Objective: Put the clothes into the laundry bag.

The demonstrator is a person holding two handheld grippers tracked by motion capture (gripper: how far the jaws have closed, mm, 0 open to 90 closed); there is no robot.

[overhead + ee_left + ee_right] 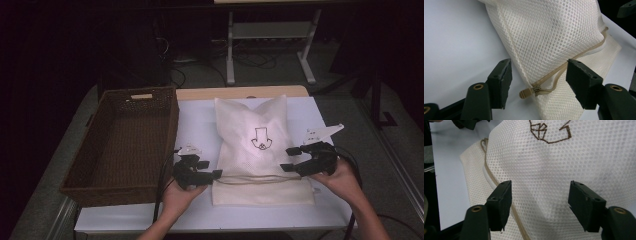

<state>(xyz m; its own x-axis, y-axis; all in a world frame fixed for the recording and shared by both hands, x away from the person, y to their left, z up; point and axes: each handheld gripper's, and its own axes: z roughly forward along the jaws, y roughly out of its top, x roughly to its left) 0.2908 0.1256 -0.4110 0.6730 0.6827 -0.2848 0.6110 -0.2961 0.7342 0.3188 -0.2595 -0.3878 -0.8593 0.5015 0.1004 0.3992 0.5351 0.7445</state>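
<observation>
So the mesh bag (257, 150) lies flat mid-table, zipper (564, 67) shut along its near edge, right of the wicker basket (125, 145). My left tongs (197, 170) and right tongs (300, 160) stand released at its corners, gripping nothing. Moving it into the basket looks undone.

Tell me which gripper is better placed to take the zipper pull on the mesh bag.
Left. The left gripper has open jaws framing the zipper pull of the mesh bag.
</observation>
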